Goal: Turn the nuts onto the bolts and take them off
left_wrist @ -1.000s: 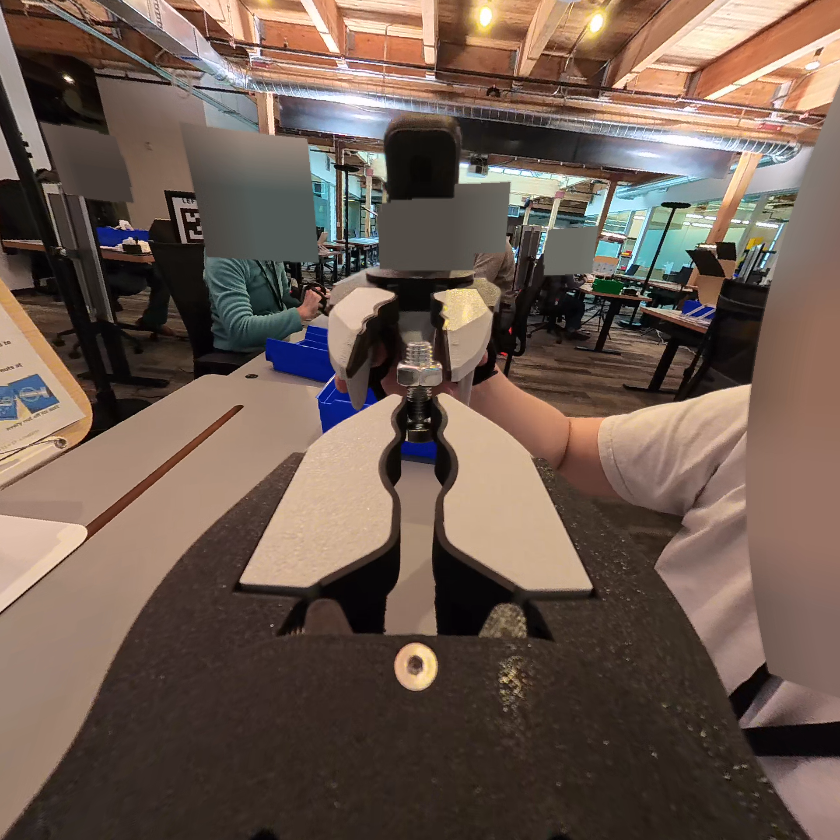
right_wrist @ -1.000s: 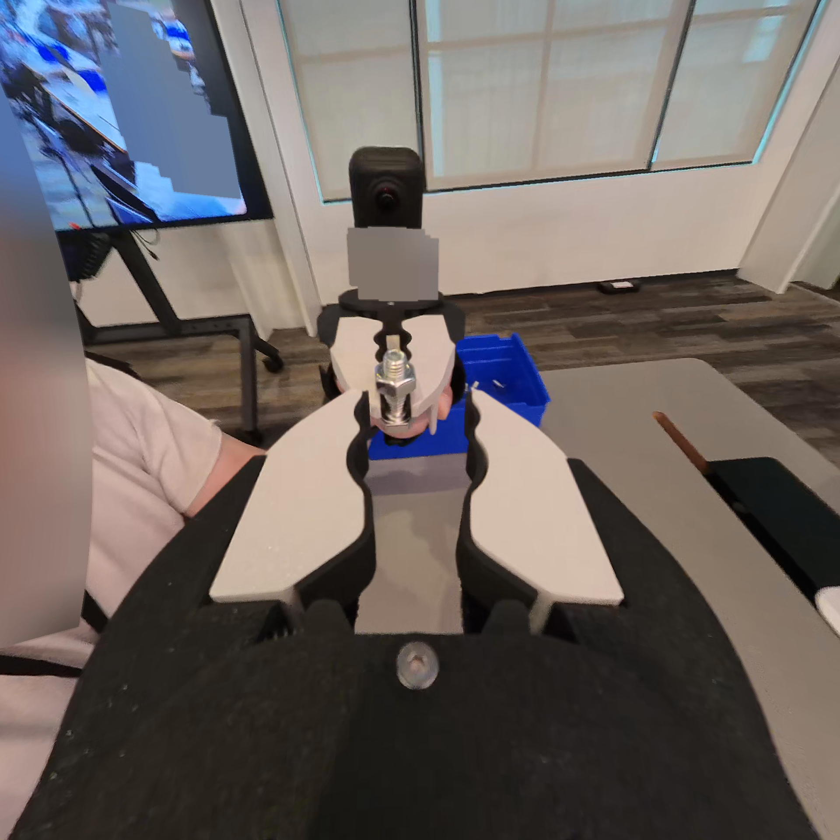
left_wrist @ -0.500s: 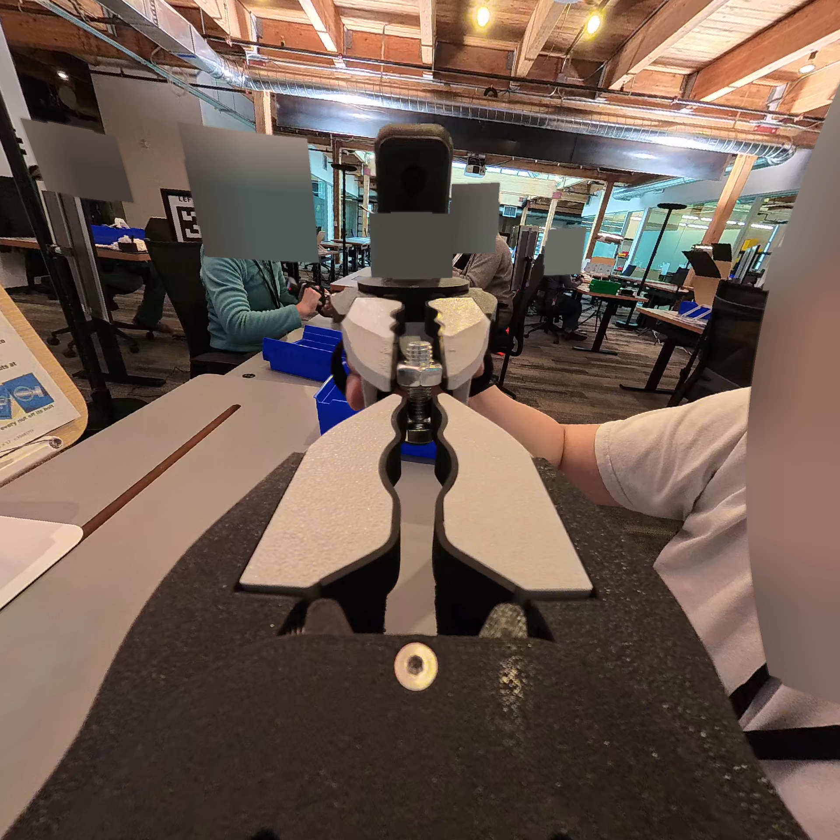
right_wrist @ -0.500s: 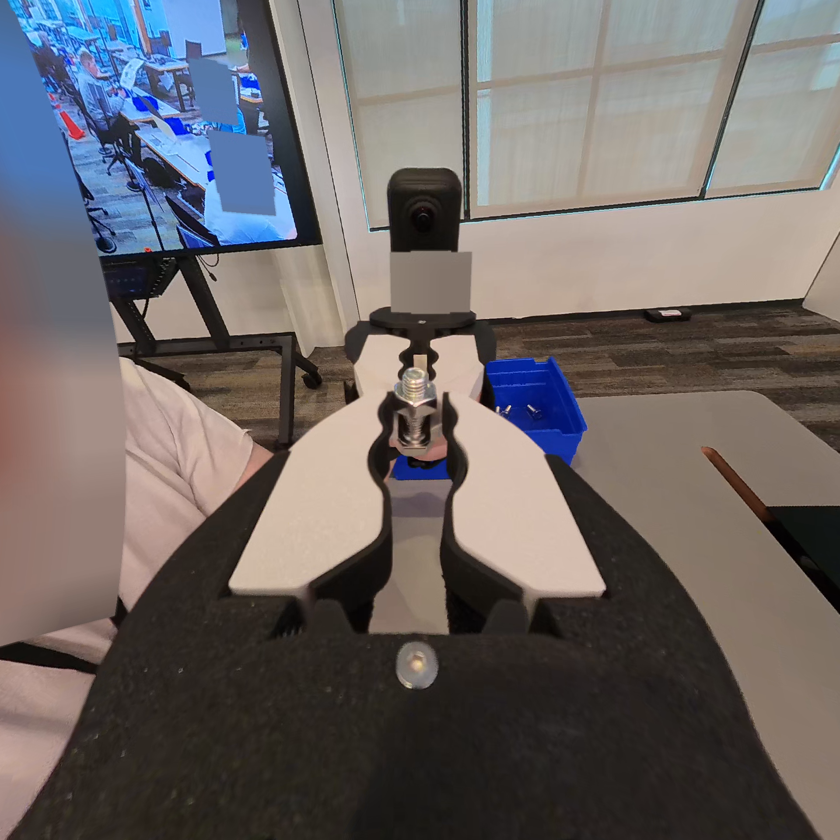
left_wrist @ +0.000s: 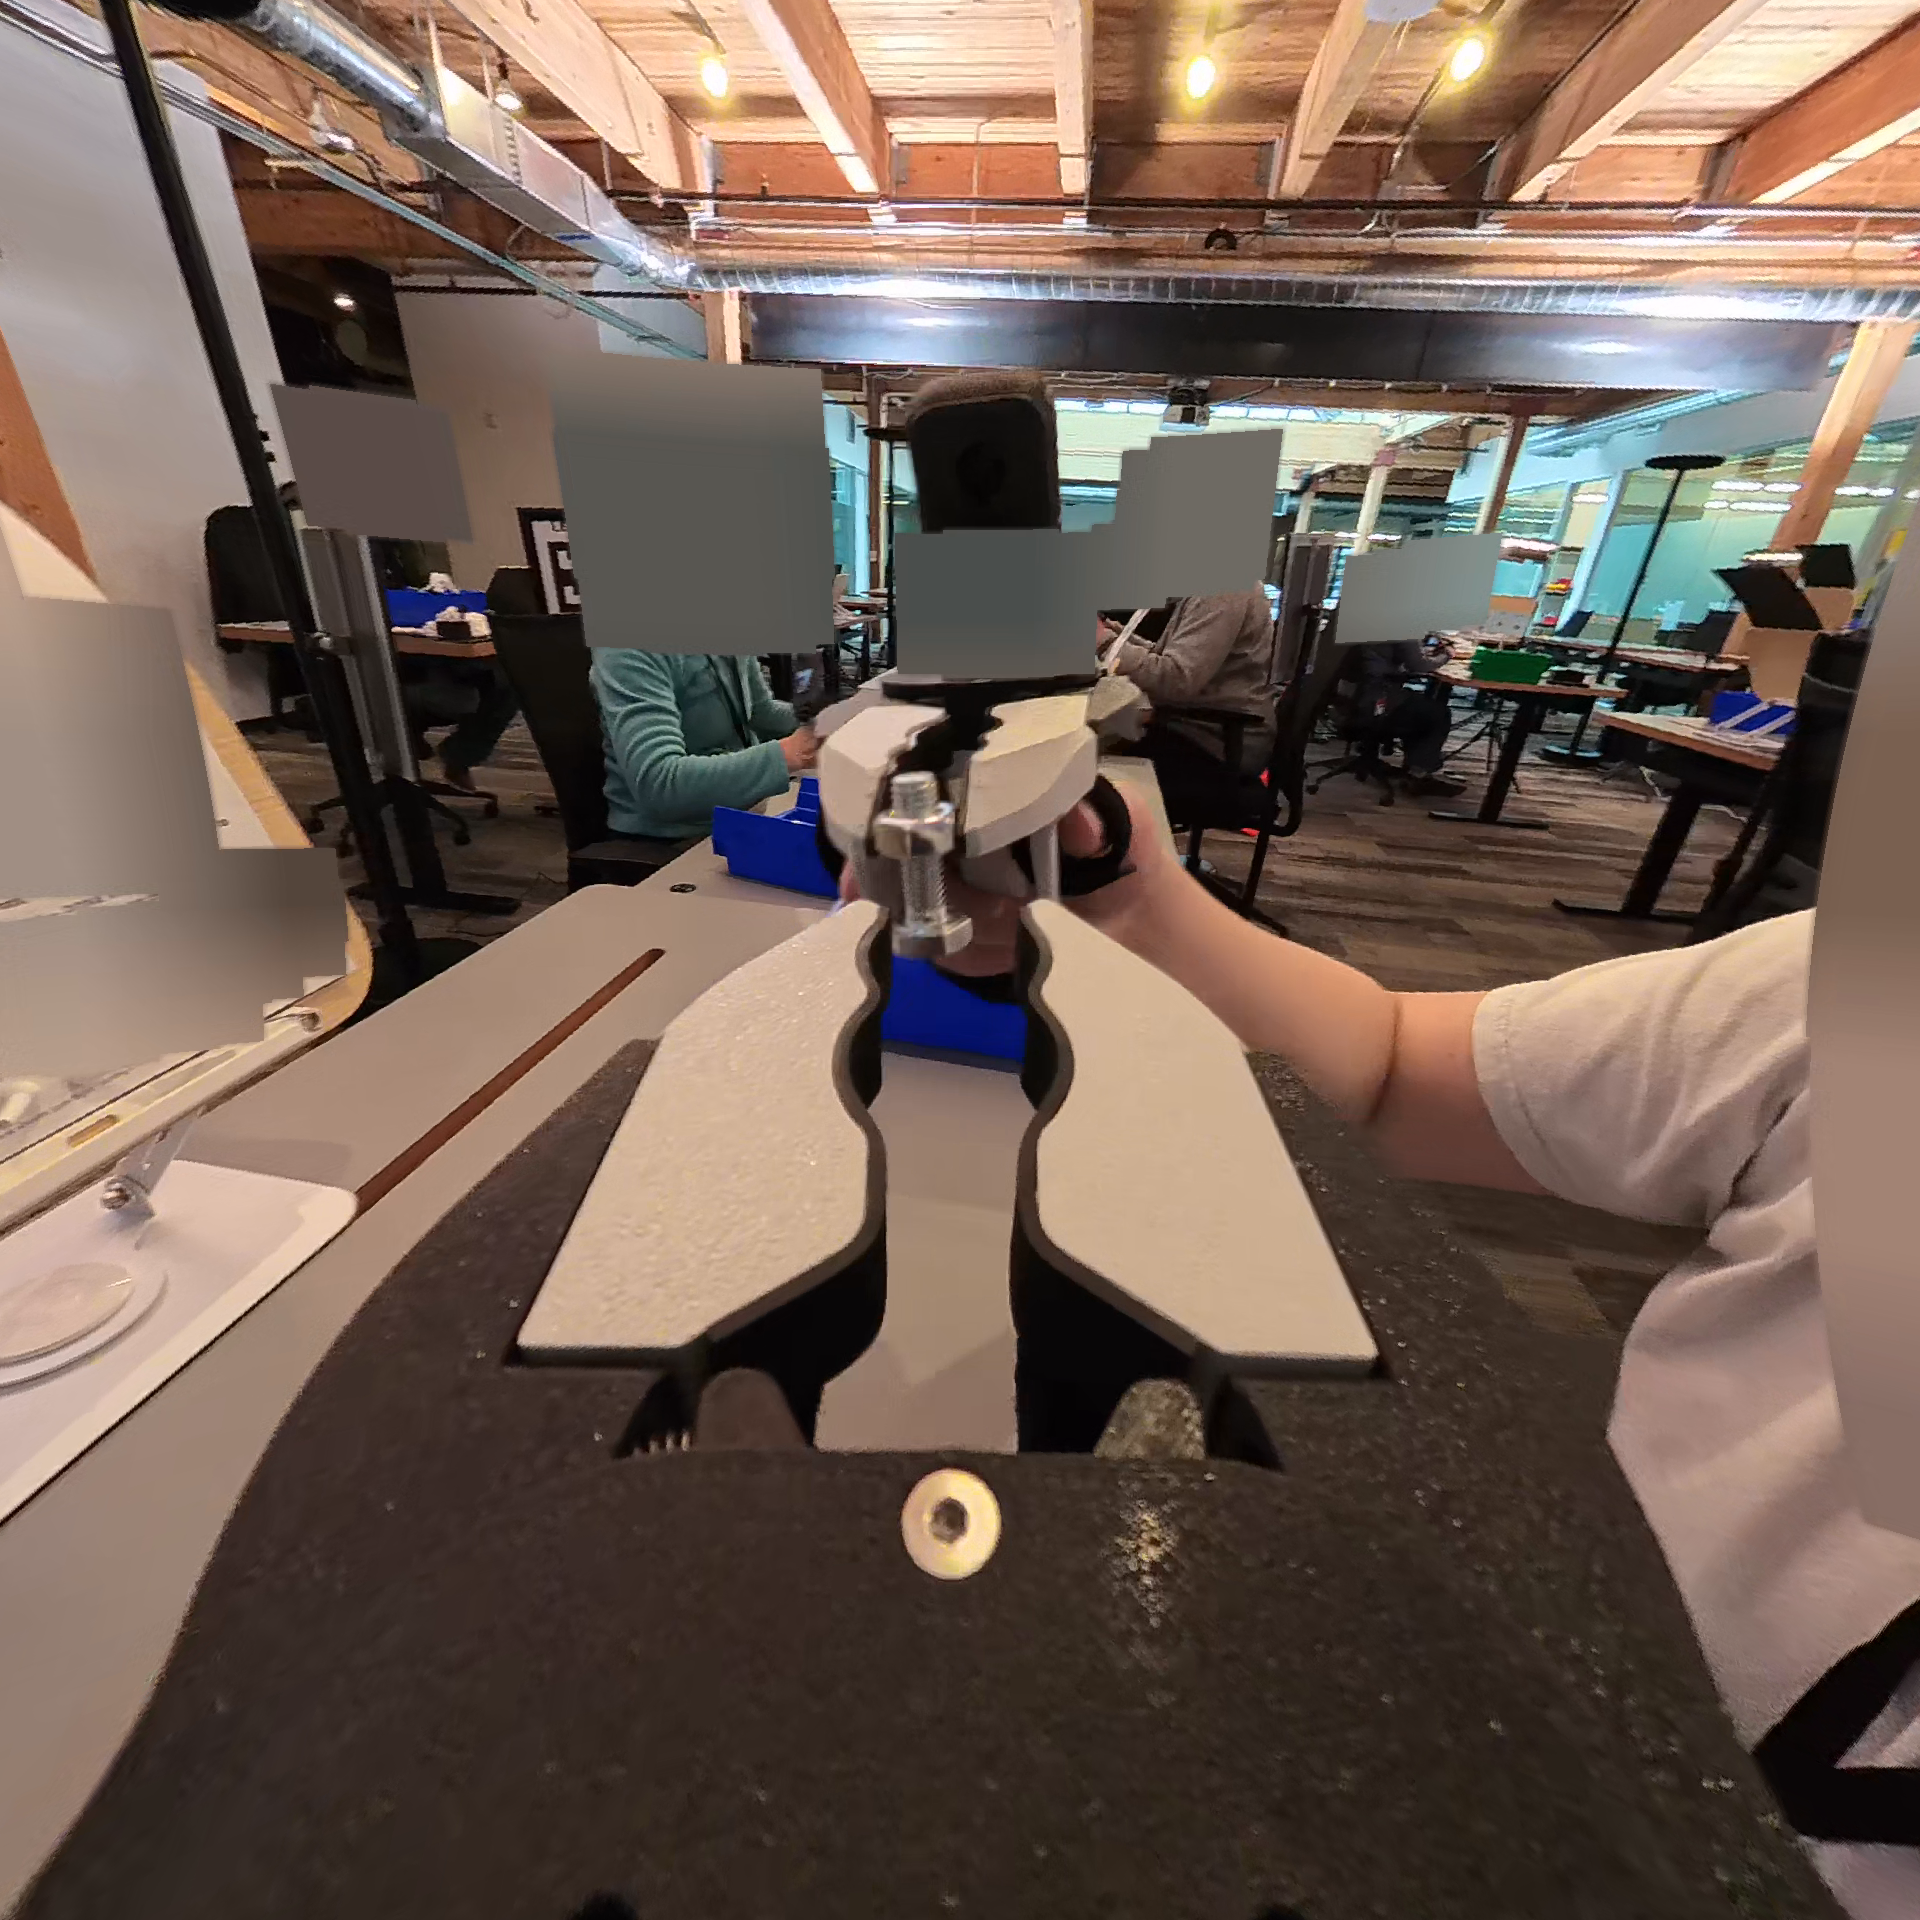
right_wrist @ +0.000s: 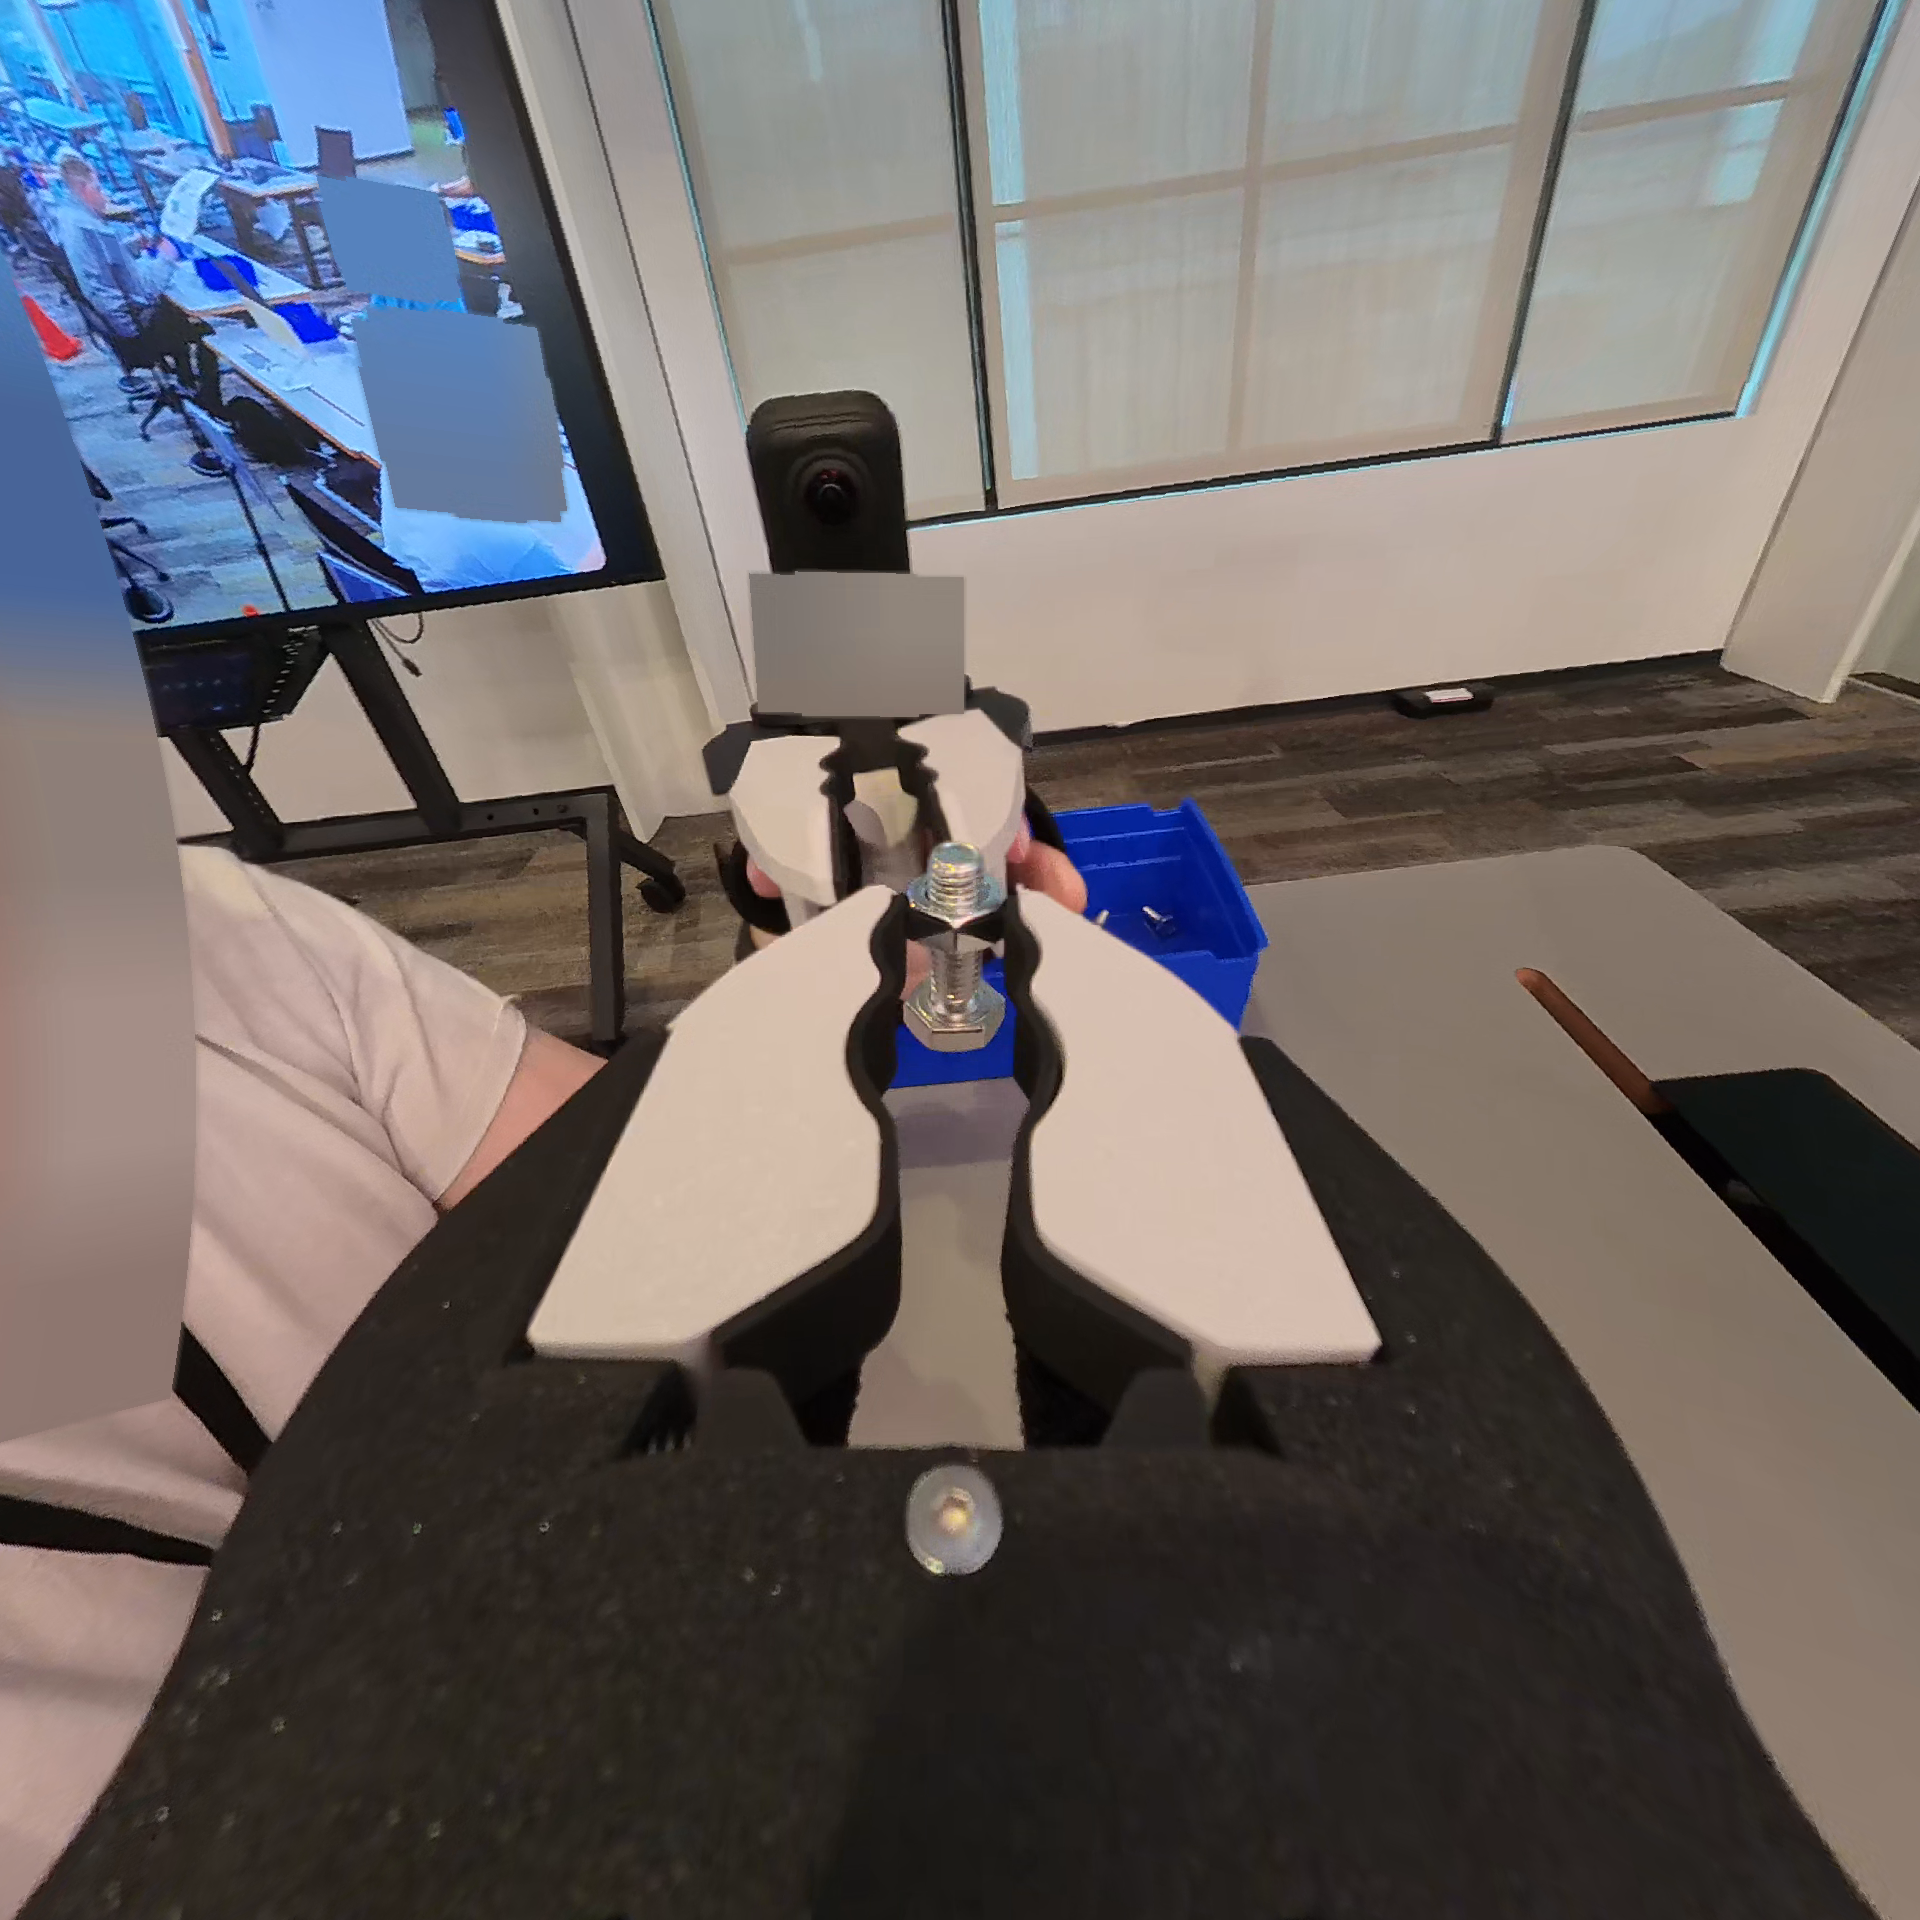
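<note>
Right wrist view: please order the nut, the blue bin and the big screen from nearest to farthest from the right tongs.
1. nut: gripped between the right tongs.
2. blue bin: just beyond, slightly right.
3. big screen: far back, at left.

Bin (right_wrist: 1205,935) contents too small

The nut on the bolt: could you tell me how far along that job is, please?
Done: the nut sits partway down the bolt, threads showing above it. In hand: the right gripper is shut on the nut; the left gripper is open around the bolt's head. Left: more turning, on or off I cannot tell, and the small metal parts in the blue bin.
</note>
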Available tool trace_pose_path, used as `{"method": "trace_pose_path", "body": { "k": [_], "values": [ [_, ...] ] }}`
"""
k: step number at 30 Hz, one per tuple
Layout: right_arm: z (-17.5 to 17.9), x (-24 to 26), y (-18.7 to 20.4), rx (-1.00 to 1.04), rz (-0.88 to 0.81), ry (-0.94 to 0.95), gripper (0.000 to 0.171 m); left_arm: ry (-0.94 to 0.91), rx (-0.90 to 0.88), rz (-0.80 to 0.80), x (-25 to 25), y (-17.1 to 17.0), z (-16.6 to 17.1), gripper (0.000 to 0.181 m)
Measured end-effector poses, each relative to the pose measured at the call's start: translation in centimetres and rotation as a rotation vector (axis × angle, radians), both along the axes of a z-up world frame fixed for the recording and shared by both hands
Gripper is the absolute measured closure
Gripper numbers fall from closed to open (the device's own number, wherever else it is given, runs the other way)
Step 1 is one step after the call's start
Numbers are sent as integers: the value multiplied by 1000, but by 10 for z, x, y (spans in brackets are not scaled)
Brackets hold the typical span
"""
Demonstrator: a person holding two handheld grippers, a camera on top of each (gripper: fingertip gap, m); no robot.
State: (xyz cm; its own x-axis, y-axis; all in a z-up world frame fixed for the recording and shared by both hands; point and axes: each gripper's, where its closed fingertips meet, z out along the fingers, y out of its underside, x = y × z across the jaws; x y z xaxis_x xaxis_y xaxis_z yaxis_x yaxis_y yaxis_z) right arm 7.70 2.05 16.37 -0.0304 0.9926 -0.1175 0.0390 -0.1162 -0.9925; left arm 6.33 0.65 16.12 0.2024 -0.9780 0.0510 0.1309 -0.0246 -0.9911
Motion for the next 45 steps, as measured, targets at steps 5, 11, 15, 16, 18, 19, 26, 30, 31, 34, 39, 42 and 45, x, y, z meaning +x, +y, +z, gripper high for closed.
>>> {"method": "trace_pose_path", "body": {
  "k": [5, 11, 15, 16, 18, 19, 26, 30, 31, 34, 39, 42, 45],
  "values": [
    [-1, 33, 7, 14, -89, -11, 155, 25, -2, 54, -7, 8, -3, 165],
    [-1, 116, 28, 7, -317, -41, 154, 52, -13, 145, -14, 18, -7, 165],
    [-8, 190, 50, -4, -526, -101, 154, 41, -29, 183, -16, 23, -7, 165],
    [-11, 209, 55, -15, -573, -114, 154, 42, -34, 193, -17, 25, -8, 165],
    [-19, 247, 66, -39, -668, -141, 154, 47, -38, 217, -18, 28, -9, 164],
    [-23, 265, 70, -54, -712, -149, 154, 48, -39, 230, -19, 29, -9, 164],
    [-75, 379, 96, -198, -962, -233, 154, 80, -38, 279, -19, 32, -12, 164],
    [-99, 417, 102, -254, -1037, -230, 154, 84, -24, 287, -19, 28, -10, 164],
    [-105, 424, 103, -265, -1049, -239, 154, 89, -20, 289, -18, 27, -10, 165],
    [-126, 439, 106, -307, -1073, -282, 154, 98, -12, 298, -17, 26, -10, 165],
    [-156, 450, 111, -375, -1077, -365, 154, 114, -12, 304, -12, 26, -12, 165],
    [-171, 453, 113, -417, -1073, -404, 154, 129, -13, 307, -10, 27, -15, 165],
    [-181, 456, 114, -448, -1069, -433, 154, 135, -11, 310, -8, 27, -16, 165]
  ]
}}
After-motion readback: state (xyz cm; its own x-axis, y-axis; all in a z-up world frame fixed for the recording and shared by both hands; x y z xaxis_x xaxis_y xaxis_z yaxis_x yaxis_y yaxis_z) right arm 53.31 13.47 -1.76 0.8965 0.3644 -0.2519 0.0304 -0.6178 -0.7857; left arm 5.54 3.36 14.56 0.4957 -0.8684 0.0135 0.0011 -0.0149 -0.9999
